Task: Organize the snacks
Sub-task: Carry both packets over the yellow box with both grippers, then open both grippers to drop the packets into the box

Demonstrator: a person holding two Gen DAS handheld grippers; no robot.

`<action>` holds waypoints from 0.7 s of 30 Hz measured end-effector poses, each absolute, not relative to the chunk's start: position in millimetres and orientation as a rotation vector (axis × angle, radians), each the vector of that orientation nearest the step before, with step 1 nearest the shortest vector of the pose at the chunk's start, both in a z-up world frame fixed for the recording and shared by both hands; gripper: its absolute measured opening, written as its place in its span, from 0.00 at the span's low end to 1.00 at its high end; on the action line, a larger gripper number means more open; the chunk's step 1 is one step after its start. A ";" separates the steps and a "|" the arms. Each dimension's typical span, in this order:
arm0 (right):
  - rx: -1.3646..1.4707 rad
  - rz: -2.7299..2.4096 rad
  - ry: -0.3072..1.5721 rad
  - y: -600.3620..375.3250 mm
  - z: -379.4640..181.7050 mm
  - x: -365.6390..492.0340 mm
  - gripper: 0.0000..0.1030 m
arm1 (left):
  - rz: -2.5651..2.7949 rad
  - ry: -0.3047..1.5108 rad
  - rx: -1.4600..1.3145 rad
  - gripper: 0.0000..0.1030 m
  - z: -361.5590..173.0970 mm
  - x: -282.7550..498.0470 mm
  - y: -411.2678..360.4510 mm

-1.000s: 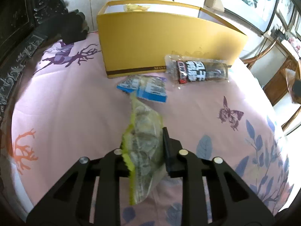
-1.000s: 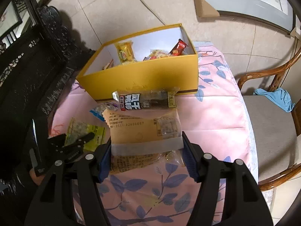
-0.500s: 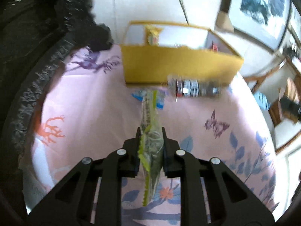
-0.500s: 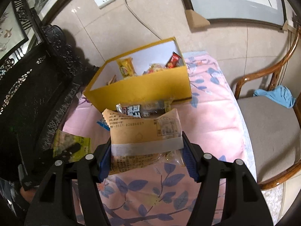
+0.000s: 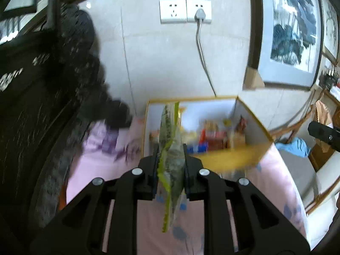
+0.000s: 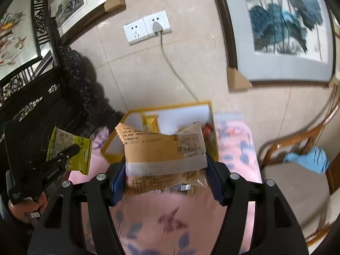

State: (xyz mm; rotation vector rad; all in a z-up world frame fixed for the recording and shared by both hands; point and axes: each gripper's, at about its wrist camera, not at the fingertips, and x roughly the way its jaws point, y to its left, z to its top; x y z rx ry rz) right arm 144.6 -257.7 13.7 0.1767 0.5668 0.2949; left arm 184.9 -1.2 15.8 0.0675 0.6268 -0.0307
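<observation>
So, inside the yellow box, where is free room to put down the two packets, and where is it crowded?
In the yellow box, the white floor at the left end looks bare, between the left wall and the yellow snack leaning on the back wall. The right half is crowded with snacks. The green packet and brown packet would likely fit at the left.

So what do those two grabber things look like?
Both are black plastic with triangle cut-outs and shiny silver screws. The right gripper has blue ridged pads; the left gripper has black ones, with small white writing on its side.
</observation>
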 end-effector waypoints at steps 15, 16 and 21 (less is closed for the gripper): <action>0.147 0.271 0.597 -233.1 -7.3 285.7 0.63 | -0.036 0.638 0.097 0.19 -5.0 324.7 -3.4; 0.135 0.266 0.596 -230.5 -9.1 287.1 0.63 | -0.039 0.638 0.092 0.20 -6.0 325.5 -2.7; 0.086 0.219 0.611 -224.8 -15.6 296.3 0.99 | -0.083 0.575 0.043 0.98 0.2 320.8 -3.3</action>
